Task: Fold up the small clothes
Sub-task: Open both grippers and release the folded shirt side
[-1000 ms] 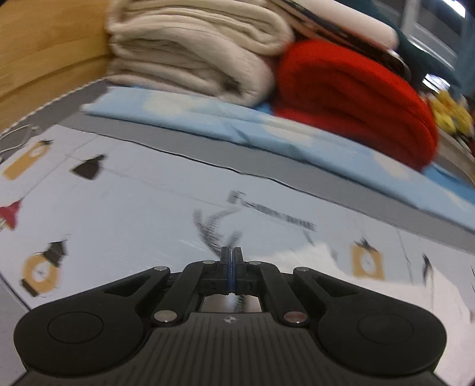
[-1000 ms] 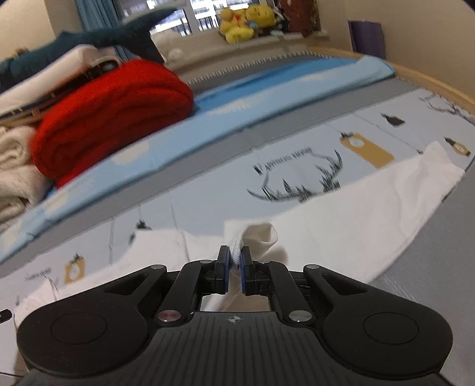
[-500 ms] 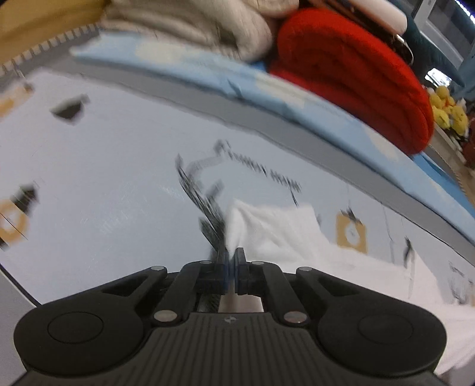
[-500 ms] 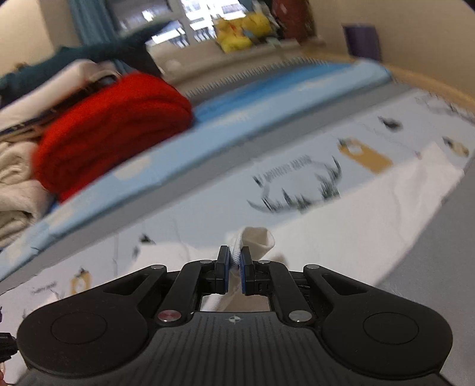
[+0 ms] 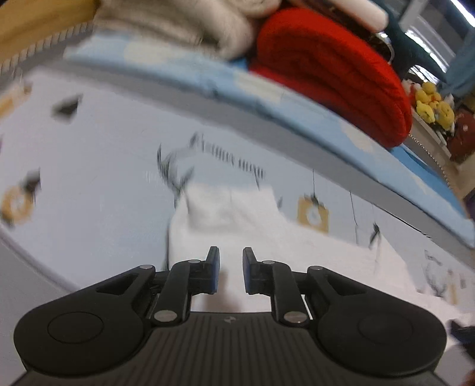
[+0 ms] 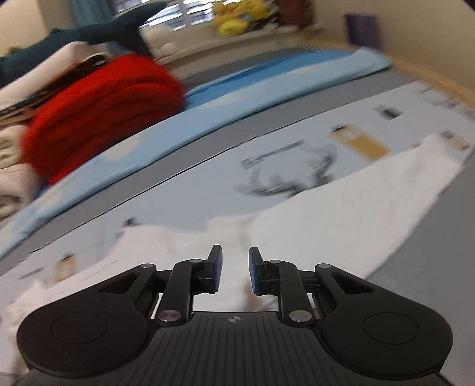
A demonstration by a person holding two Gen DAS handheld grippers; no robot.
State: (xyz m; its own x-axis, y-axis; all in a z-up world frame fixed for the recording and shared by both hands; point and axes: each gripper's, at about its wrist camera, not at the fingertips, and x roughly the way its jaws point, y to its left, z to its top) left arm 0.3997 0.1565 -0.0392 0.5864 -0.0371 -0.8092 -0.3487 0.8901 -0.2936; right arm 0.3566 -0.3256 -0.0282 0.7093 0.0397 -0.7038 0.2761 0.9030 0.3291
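Red blanket [image 5: 332, 71] and plush toys [image 5: 432, 102] beyond white garment [image 5: 237, 219].

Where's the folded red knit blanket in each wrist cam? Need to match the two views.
Left wrist: the folded red knit blanket sits upper right of centre, on the light blue sheet.
Right wrist: it sits upper left, on the same sheet.
Shared landmark: the yellow plush toys, far right in the left view, top centre in the right.

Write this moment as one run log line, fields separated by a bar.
left gripper: open, empty | right gripper: open, empty | white garment: flat on printed sheet | step: fold released
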